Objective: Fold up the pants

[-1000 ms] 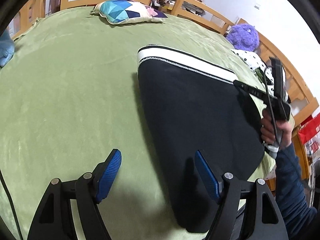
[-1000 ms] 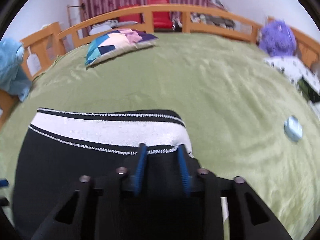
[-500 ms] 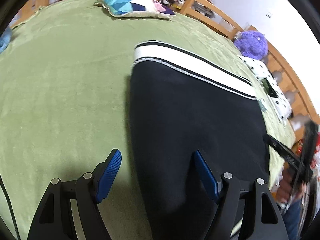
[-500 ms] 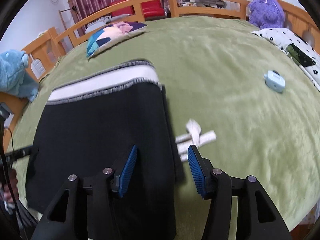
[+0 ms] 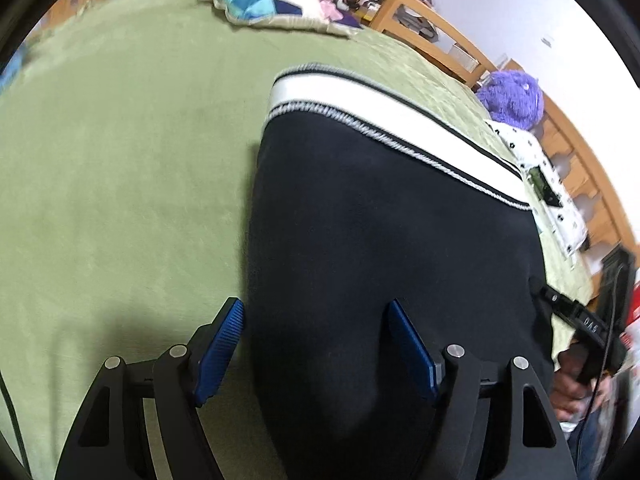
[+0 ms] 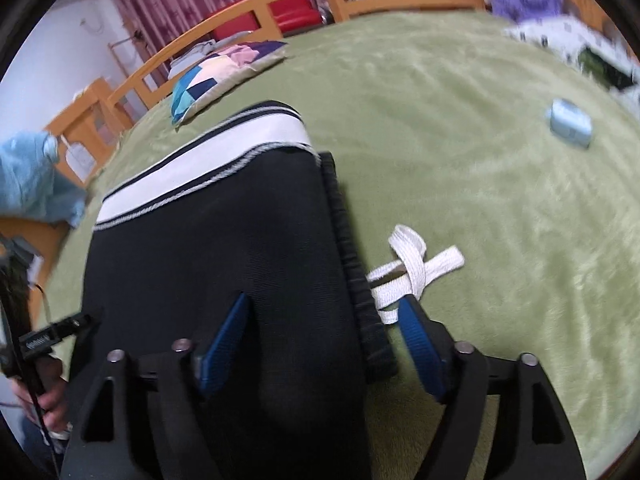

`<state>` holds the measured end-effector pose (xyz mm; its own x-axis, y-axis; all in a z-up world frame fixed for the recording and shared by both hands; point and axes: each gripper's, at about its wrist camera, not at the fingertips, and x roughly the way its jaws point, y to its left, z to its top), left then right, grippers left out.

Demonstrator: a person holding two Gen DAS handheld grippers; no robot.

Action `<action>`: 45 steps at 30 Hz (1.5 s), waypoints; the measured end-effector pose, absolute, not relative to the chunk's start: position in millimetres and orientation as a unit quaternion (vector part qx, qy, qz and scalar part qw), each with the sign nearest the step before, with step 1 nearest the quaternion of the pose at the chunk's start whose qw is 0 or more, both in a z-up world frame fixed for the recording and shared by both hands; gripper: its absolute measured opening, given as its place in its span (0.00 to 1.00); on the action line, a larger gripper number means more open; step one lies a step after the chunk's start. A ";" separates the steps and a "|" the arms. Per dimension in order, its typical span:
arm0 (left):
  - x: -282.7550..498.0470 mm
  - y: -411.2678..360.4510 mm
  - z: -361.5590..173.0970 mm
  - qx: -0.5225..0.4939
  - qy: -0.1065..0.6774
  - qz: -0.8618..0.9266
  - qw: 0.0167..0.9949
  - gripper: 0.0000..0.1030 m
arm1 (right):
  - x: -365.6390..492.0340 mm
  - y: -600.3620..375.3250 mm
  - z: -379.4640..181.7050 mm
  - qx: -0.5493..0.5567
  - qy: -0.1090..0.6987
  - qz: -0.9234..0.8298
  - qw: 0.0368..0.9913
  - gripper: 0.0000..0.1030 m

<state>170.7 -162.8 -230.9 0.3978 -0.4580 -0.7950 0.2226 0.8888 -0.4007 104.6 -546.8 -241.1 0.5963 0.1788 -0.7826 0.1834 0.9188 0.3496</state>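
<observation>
In the left wrist view, the black pants [image 5: 380, 248] are seen lying flat on the green bed [image 5: 120, 168], already folded into a broad block with the white striped waistband [image 5: 384, 120] at the far end. The left gripper [image 5: 316, 344] is held just above the near left edge of the fabric, its jaws wide apart and closed on nothing. The right gripper [image 5: 588, 324] is glimpsed at the far right border; its jaws cannot be judged from here.

In the right wrist view, the right gripper [image 6: 326, 340] is poised over the near right edge of the pants [image 6: 224, 248], with its jaws likewise spread and empty. A ribbed edge [image 6: 352, 264] runs along that side, and a white drawstring [image 6: 408, 272] spills onto the bed [image 6: 480, 184] just beside it.

The cloth is judged soft, light and limp, so sagging is to be expected wherever it is unsupported. A hold is best taken at the two near corners, through all layers, with the thicker ribbed edge offering the firmer grip. The loose drawstring could be trapped in a fold.
</observation>
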 end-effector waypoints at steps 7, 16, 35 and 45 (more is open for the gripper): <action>174.7 -167.1 -236.2 -0.107 0.511 -0.214 0.826 0.71 | 112.2 -549.6 -254.6 0.253 0.446 0.021 0.858 0.76; 175.2 -177.2 -227.6 -0.097 0.501 -0.239 0.826 0.34 | 120.0 -538.9 -254.4 0.247 0.447 0.027 0.859 0.67; 191.8 -58.5 -140.2 -0.115 0.440 -0.257 0.853 0.15 | 107.2 -418.5 -177.0 0.244 0.395 0.019 0.885 0.23; 219.3 42.9 -173.8 -0.143 0.477 -0.199 0.844 0.18 | 147.7 -311.8 -188.7 0.204 0.404 0.103 0.886 0.24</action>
